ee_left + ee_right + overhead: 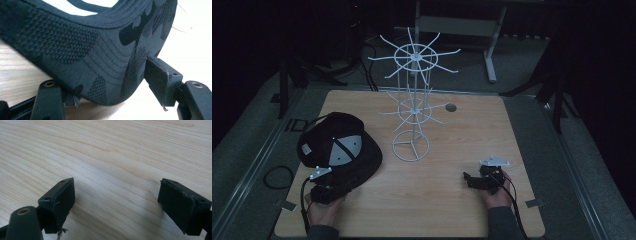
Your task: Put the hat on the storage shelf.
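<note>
Thing: a black cap point(339, 150) with a flat brim.
Crown: dark panels with one pale grey panel, a small button at the top, facing up.
Brim: black fabric with a darker camouflage-like pattern and rows of curved stitching (plain in the left gripper view point(100, 65)).
Pose: resting right way up, brim toward the near edge.
Place: left part of the worktop point(437, 200), just left of the white wire stand's base.
Contact: brim lies between the left hand-held gripper's point(324, 187) jaws, one pad at its edge.

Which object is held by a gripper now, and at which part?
Nothing is firmly held. The left gripper has the cap's brim between open jaws. The right gripper is open above the table.
</note>
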`<control>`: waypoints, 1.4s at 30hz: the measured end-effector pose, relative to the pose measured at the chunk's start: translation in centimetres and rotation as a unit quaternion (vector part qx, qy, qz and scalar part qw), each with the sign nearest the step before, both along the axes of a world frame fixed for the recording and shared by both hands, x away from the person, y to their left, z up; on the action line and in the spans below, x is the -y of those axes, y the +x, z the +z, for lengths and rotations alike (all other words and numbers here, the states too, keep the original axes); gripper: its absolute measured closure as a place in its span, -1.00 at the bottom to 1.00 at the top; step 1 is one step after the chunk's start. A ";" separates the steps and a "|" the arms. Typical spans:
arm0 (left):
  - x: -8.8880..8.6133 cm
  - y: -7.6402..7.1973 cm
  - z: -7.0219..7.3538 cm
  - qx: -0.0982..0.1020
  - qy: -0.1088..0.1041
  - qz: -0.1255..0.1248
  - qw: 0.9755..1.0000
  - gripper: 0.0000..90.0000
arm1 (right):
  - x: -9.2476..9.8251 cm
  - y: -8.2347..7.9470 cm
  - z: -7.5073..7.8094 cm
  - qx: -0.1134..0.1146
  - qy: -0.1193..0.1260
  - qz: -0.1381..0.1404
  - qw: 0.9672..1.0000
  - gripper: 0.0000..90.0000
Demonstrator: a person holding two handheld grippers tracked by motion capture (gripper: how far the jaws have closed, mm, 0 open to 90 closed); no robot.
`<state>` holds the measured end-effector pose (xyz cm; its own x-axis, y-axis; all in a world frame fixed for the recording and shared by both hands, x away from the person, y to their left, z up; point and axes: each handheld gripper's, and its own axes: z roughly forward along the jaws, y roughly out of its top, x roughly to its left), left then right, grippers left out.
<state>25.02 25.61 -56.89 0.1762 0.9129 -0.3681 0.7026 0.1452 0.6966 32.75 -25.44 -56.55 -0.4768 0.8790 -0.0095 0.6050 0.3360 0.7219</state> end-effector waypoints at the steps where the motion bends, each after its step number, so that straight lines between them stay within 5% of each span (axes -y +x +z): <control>1: -0.1 0.0 0.0 0.000 -0.004 0.000 1.000 -0.22 | 0.0 0.0 0.0 0.000 0.000 0.000 1.000 -0.69; 6: 0.0 0.1 0.0 0.001 0.000 0.000 1.000 -0.16 | 0.0 0.0 0.0 0.000 0.000 0.000 1.000 -0.69; 9: 0.1 0.2 0.0 -0.001 0.003 -0.003 1.000 0.05 | 0.0 0.0 0.0 0.000 0.000 0.000 1.000 -0.69; 17: 0.8 0.8 0.1 -0.001 0.017 -0.011 1.000 0.06 | 0.0 0.0 0.0 0.000 0.000 0.000 1.000 -0.69; 26: 1.7 1.1 0.5 0.033 0.022 -0.026 0.999 0.18 | 0.0 0.0 0.0 0.000 0.000 0.000 1.000 -0.69; 32: 2.6 1.8 0.3 0.027 0.036 -0.035 0.998 0.08 | 0.0 0.0 0.0 0.000 0.000 0.000 1.000 -0.69; 42: 3.0 2.4 0.5 0.033 0.020 -0.045 0.998 0.33 | 0.0 0.0 0.0 0.000 0.000 0.000 1.000 -0.69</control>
